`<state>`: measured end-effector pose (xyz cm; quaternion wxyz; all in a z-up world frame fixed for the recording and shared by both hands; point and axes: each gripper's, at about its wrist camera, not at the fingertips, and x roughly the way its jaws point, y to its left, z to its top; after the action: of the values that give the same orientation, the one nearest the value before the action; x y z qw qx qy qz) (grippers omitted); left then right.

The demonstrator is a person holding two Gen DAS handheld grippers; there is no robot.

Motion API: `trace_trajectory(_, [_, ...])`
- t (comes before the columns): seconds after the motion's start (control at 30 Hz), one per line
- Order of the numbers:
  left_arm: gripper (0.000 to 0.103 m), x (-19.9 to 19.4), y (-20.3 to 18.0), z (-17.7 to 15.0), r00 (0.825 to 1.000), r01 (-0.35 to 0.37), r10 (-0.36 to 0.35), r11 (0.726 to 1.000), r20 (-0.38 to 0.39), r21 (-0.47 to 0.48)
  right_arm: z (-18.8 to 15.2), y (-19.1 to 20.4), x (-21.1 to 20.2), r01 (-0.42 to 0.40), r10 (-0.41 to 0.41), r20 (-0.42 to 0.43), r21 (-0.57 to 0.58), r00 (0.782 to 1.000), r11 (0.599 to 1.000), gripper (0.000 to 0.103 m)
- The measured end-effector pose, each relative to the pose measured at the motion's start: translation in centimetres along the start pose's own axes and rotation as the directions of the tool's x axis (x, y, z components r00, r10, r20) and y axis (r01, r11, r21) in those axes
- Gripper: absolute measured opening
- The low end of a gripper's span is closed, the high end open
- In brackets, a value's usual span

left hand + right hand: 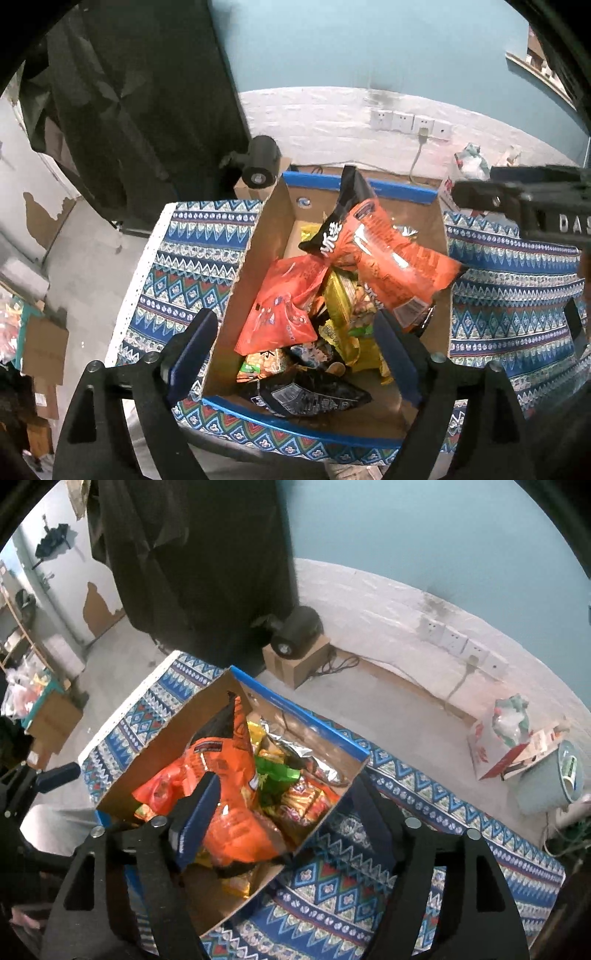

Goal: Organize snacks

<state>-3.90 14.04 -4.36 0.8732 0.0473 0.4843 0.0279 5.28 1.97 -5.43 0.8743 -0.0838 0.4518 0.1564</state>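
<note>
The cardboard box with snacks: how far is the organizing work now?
Done: many snack packets lie in the cardboard box, the orange-black bag on top. In hand: nothing; left gripper and right gripper are open above it. Left: no loose snacks visible on the patterned cloth.

Both held pitched steeply downward, left gripper (295, 343) with blue-padded fingers (192, 350) spread wide and nothing pinched between them, right gripper (280, 812) likewise parted and gripping nothing, its black body (524, 206) reaching in at the left view's right edge.
</note>
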Motion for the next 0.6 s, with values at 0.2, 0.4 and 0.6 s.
trace_trajectory(0.2, [0.088,-1.6,0.0,0.2,1.000,0.003,-0.003,1.000,0.029,-0.001,-1.1,0.7,-1.8,0.009,-0.008,0.022,-0.012,1.000,1.000,0.079])
trace_trajectory(0.4, [0.093,-2.0,-0.2,0.2,0.999,-0.010,0.009,1.000,0.042,0.004,-1.9,1.1,-3.5,0.031,-0.030,0.051,-0.017,0.998,0.999,0.081])
trace_trajectory(0.6, [0.093,-2.2,-0.5,0.3,0.999,-0.024,0.023,1.000,0.045,0.014,-2.7,1.3,-4.6,0.043,-0.041,0.074,-0.020,0.996,0.999,0.081])
